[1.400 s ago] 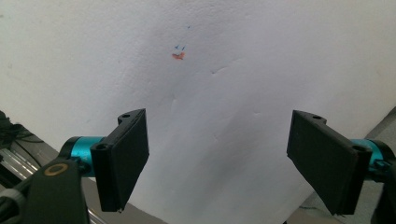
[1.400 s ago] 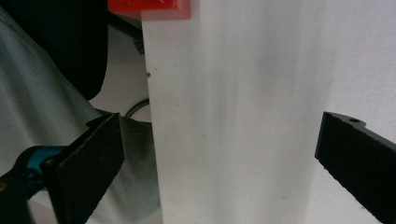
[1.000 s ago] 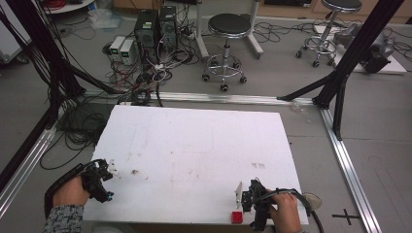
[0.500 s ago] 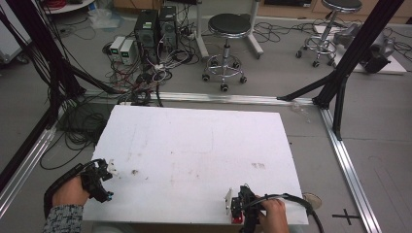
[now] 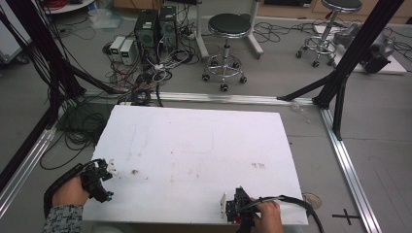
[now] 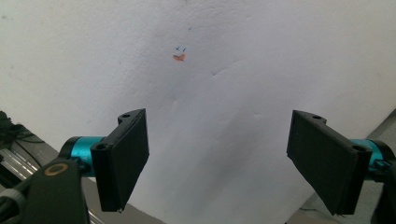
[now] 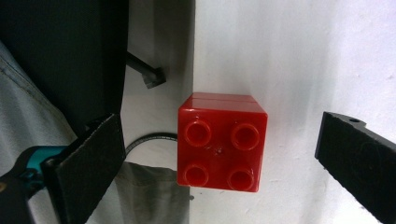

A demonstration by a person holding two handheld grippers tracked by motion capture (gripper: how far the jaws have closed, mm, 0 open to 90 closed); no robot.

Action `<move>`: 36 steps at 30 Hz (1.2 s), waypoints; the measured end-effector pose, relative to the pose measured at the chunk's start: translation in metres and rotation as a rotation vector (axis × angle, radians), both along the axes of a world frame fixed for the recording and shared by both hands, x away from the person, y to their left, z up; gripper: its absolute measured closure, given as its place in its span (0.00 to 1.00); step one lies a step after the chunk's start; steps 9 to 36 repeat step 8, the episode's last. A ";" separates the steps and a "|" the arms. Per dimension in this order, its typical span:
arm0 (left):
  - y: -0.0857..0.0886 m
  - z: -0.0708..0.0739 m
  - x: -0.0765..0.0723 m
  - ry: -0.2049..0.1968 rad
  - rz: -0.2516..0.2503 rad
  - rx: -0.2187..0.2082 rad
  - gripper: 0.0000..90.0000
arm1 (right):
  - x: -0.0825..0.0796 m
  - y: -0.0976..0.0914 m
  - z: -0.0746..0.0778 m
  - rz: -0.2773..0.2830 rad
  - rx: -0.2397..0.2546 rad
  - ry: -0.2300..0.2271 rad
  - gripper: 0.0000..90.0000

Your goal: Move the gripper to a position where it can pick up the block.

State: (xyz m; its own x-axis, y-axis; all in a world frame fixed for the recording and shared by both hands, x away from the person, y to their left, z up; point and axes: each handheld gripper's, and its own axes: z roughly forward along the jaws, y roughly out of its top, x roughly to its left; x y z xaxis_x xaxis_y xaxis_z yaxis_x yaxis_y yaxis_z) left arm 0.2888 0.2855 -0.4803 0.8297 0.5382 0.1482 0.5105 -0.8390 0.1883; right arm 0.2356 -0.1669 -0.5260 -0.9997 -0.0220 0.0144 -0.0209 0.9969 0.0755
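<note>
Two grippers gape wide. The right gripper (image 7: pixel 219 154) has swung down over the red brick (image 7: pixel 222 142) at the table's (image 5: pixel 194 141) near edge, seemingly lining up a grab; the left gripper (image 6: pixel 219 163) idles, empty.

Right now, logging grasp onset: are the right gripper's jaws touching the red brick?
Apart. The right gripper view shows white table either side of the red brick, between it and the open right gripper.
</note>
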 end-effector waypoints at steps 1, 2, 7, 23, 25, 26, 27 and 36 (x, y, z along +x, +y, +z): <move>0.000 0.000 0.000 0.002 -0.001 0.000 0.24 | 0.000 0.000 0.000 0.001 0.000 0.000 0.01; 0.000 0.000 0.000 0.002 -0.001 -0.001 0.24 | 0.000 0.000 0.000 0.000 -0.002 -0.002 0.01; 0.000 0.000 0.000 0.000 0.000 0.000 0.24 | 0.000 0.000 0.000 -0.009 0.000 0.004 0.01; 0.000 0.001 0.000 0.000 0.000 0.000 0.24 | 0.000 0.000 0.000 -0.007 0.000 0.005 0.01; 0.000 0.001 0.000 0.000 0.000 0.000 0.24 | 0.000 0.000 0.000 -0.007 0.000 0.005 0.01; 0.000 0.001 0.000 0.000 0.000 0.000 0.24 | 0.000 0.000 0.000 -0.007 0.000 0.005 0.01; 0.000 0.001 0.000 0.000 0.000 0.000 0.24 | 0.000 0.000 0.000 -0.007 0.000 0.005 0.01; 0.000 0.001 0.000 0.000 0.000 0.000 0.24 | 0.000 0.000 0.000 -0.007 0.000 0.005 0.01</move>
